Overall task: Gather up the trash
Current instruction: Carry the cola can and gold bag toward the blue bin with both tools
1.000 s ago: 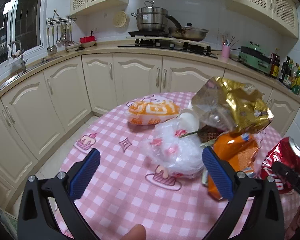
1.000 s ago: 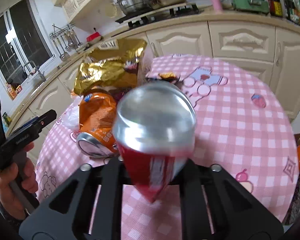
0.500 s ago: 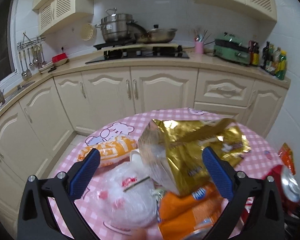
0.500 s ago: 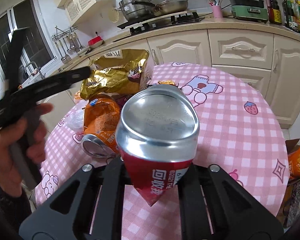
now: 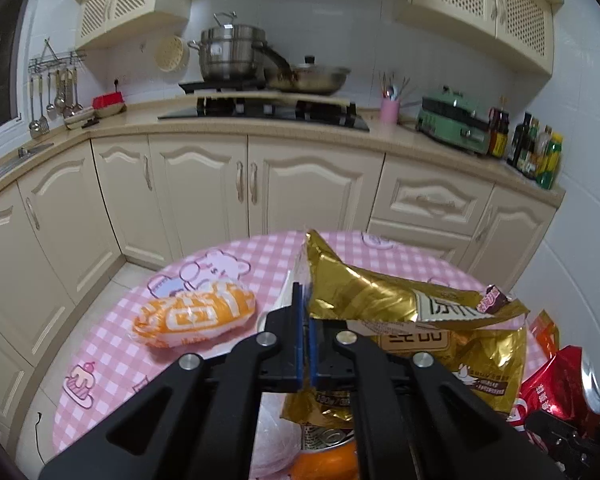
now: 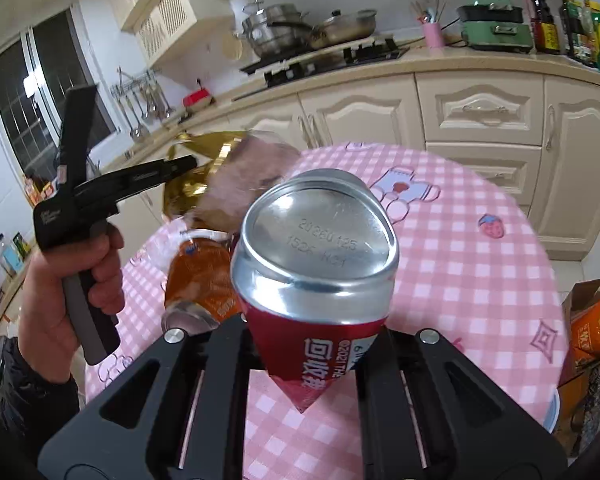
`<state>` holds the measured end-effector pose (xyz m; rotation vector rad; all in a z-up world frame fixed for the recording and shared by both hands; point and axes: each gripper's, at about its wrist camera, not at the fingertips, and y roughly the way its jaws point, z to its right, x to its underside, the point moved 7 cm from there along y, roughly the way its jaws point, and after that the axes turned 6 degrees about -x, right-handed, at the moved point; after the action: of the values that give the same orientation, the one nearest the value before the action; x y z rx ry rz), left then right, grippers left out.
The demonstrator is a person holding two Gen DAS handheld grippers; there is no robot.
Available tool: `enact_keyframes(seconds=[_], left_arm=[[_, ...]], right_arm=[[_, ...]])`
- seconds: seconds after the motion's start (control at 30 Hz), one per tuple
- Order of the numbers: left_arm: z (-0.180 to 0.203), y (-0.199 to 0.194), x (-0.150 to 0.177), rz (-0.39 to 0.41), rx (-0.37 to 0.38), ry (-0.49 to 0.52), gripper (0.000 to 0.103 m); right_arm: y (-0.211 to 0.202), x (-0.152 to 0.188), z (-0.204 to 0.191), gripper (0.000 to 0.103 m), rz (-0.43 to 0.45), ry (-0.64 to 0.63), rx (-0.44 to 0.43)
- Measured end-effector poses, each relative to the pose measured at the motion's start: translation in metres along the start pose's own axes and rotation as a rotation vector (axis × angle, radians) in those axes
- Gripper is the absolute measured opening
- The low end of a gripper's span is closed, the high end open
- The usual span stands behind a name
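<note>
My left gripper [image 5: 306, 336] is shut on the edge of a gold snack bag [image 5: 400, 312] and holds it above the pink checked table [image 5: 112, 344]. The bag also shows blurred in the right wrist view [image 6: 208, 168]. My right gripper [image 6: 312, 364] is shut on a crushed red can [image 6: 320, 280], bottom end facing the camera; the can also shows at the lower right of the left wrist view [image 5: 556, 384]. An orange can [image 6: 198, 276] lies on the table beneath the bag. An orange-and-white wrapped packet [image 5: 194, 314] lies on the table's left side.
A clear plastic bag [image 5: 274, 444] lies under my left gripper. Cream kitchen cabinets [image 5: 260, 184] and a counter with a stove ring the table behind. Orange packages and a box [image 6: 592, 328] sit off the table's right edge.
My left gripper has closed on the gold bag's edge and lifted it. My right gripper has kept hold of the red can and barely moved.
</note>
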<state>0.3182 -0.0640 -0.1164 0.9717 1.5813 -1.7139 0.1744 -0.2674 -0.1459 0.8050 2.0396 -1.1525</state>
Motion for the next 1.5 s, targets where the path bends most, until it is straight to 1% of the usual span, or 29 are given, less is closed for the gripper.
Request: enact_keyframes(seconds=[0.07, 0.13, 0.27, 0.37, 0.43, 0.47, 0.53, 0.63, 0.67, 0.73, 0.8, 0.83, 0.87, 0.9, 0.97, 1.03, 1.07, 1.13, 1.2, 1.3, 1.37, 1.5], left_arm=[[0.002, -0.015, -0.007, 0.034, 0.007, -0.008, 0.002], [0.012, -0.036, -0.016, 0.075, 0.023, 0.005, 0.002], [0.050, -0.072, -0.021, 0.126, 0.078, 0.053, 0.002], [0.095, -0.096, -0.017, 0.145, 0.143, 0.111, 0.002], [0.135, -0.110, -0.008, 0.156, 0.192, 0.166, 0.002], [0.149, -0.115, -0.003, 0.158, 0.207, 0.187, 0.002], [0.189, -0.126, 0.013, 0.155, 0.261, 0.239, 0.002], [0.250, -0.138, 0.045, 0.137, 0.337, 0.320, 0.002], [0.275, -0.141, 0.061, 0.122, 0.368, 0.354, 0.002], [0.308, -0.143, 0.085, 0.097, 0.404, 0.402, 0.002], [0.345, -0.143, 0.116, 0.054, 0.447, 0.452, 0.002], [0.360, -0.142, 0.130, 0.040, 0.457, 0.479, 0.002], [0.374, -0.139, 0.145, 0.023, 0.465, 0.507, 0.002], [0.394, -0.132, 0.168, -0.018, 0.475, 0.541, 0.002], [0.411, -0.122, 0.199, -0.074, 0.497, 0.562, 0.003], [0.433, -0.103, 0.241, -0.139, 0.497, 0.619, 0.003], [0.443, -0.090, 0.265, -0.190, 0.495, 0.644, 0.003], [0.454, -0.068, 0.297, -0.260, 0.488, 0.671, 0.003], [0.464, -0.043, 0.324, -0.327, 0.480, 0.702, 0.003], [0.481, -0.011, 0.361, -0.403, 0.467, 0.767, 0.003], [0.489, 0.009, 0.382, -0.437, 0.453, 0.812, 0.003], [0.498, 0.049, 0.405, -0.485, 0.419, 0.862, 0.003]], right_arm=[[-0.011, -0.005, 0.003, 0.010, 0.024, 0.004, -0.001], [-0.025, -0.011, 0.010, 0.010, 0.049, 0.014, 0.001], [-0.059, -0.019, 0.027, 0.010, 0.100, 0.032, 0.025], [-0.094, -0.021, 0.052, 0.010, 0.134, 0.060, 0.062], [-0.123, -0.018, 0.078, 0.010, 0.161, 0.093, 0.106], [-0.134, -0.015, 0.088, 0.010, 0.171, 0.109, 0.120], [-0.161, -0.008, 0.118, 0.010, 0.187, 0.150, 0.174], [-0.205, 0.014, 0.173, 0.010, 0.198, 0.236, 0.261], [-0.214, 0.021, 0.186, 0.010, 0.196, 0.256, 0.286], [-0.235, 0.042, 0.222, 0.010, 0.182, 0.308, 0.341], [-0.248, 0.062, 0.252, 0.010, 0.163, 0.358, 0.369], [-0.251, 0.071, 0.264, 0.010, 0.154, 0.378, 0.380], [-0.255, 0.086, 0.282, 0.010, 0.138, 0.410, 0.396], [-0.256, 0.098, 0.296, 0.010, 0.124, 0.439, 0.405], [-0.256, 0.121, 0.318, 0.010, 0.103, 0.488, 0.412], [-0.248, 0.146, 0.339, 0.010, 0.070, 0.540, 0.413], [-0.246, 0.157, 0.349, 0.010, 0.057, 0.559, 0.411], [-0.237, 0.178, 0.364, 0.010, 0.026, 0.596, 0.406], [-0.222, 0.200, 0.383, 0.010, -0.010, 0.641, 0.398], [-0.200, 0.226, 0.404, 0.010, -0.057, 0.698, 0.393], [-0.180, 0.246, 0.423, 0.010, -0.089, 0.755, 0.378], [-0.146, 0.276, 0.449, 0.010, -0.145, 0.831, 0.368]])
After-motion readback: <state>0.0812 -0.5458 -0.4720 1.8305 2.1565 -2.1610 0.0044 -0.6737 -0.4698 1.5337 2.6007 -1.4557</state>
